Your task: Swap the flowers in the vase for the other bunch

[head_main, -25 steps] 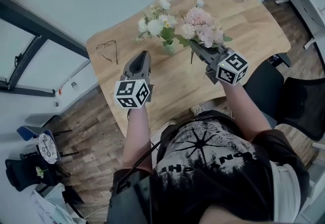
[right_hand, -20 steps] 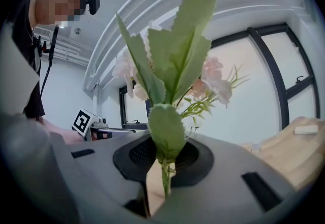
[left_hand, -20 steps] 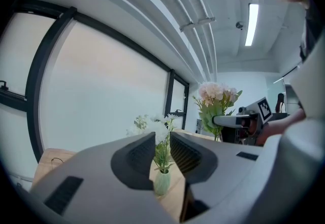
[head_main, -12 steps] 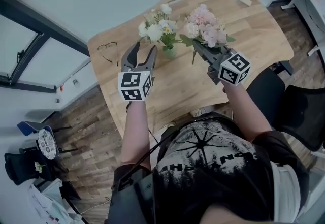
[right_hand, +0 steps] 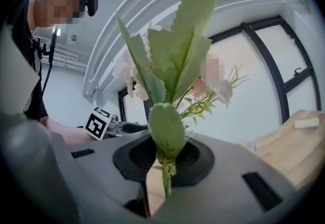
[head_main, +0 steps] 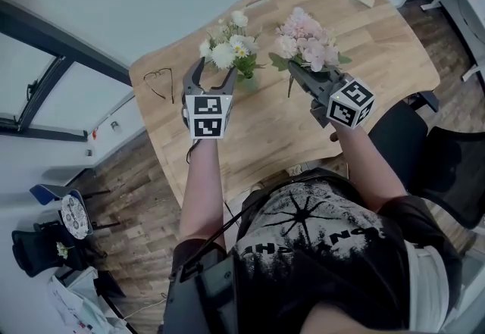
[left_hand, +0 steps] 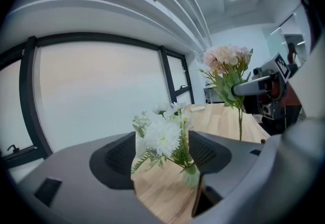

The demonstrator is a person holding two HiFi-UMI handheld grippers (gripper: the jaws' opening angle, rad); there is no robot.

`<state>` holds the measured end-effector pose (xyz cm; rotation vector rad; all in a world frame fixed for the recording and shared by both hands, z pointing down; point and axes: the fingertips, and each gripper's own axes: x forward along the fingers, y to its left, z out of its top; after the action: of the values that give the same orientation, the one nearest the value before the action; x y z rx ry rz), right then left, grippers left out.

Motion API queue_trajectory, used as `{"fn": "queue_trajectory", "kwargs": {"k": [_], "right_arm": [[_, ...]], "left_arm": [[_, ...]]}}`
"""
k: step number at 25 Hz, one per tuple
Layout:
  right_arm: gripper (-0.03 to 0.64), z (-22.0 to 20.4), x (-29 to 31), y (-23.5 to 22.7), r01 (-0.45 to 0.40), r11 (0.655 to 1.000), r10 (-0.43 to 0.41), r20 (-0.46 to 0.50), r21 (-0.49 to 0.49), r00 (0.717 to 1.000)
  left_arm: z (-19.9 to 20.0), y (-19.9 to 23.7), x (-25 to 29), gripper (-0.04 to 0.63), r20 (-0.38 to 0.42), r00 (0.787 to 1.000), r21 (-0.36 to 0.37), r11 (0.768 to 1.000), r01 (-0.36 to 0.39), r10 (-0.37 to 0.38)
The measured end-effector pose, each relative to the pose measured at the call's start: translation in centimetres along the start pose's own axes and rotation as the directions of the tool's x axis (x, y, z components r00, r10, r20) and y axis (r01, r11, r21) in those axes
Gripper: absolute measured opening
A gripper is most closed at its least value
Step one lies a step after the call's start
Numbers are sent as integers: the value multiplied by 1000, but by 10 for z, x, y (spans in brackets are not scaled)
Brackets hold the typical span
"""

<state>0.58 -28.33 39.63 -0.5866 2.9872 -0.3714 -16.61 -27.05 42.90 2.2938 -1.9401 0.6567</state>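
The left gripper (head_main: 214, 71) has just been swinging its jaws open, and they now stand wide apart with nothing pressed between them. A second ago it sat pinched shut, short of the vase (head_main: 247, 81). Now it has slid forward over the table (head_main: 379, 45) and lines up on the white flowers (head_main: 226, 50). In the left gripper view the white bunch and the vase are framed in the gap, but the pads are not on them.

That looks like the start of the swap: the old bunch is still in the vase, and the open jaws look set to take it by the stems and lift it out.

The right gripper (head_main: 294, 69) waits just to the right with the replacement. Its jaws are nearly together, clamped on the thin stem (right_hand: 166, 177) of the pink flowers (head_main: 307, 37), which it holds in the air beside the vase.

The white bunch is a loose spray of daisy-like blooms and green sprigs, fanning out of a small, clear, greenish vase that stands upright on the wood. The pink bunch is fuller, with pale blooms over broad leaves.
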Motion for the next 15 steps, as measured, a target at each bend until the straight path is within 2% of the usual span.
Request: {"fn": "queue_trajectory", "kwargs": {"k": [7, 15], "right_arm": [[51, -2, 1, -13, -9, 1000, 9, -7, 15, 1000], [51, -7, 4, -23, -14, 1000, 15, -12, 28, 1000]], "left_arm": [[-5, 4, 17, 315, -90, 995, 142, 990, -20, 33], [-9, -1, 33, 314, -145, 989, 251, 968, -1, 38]]}}
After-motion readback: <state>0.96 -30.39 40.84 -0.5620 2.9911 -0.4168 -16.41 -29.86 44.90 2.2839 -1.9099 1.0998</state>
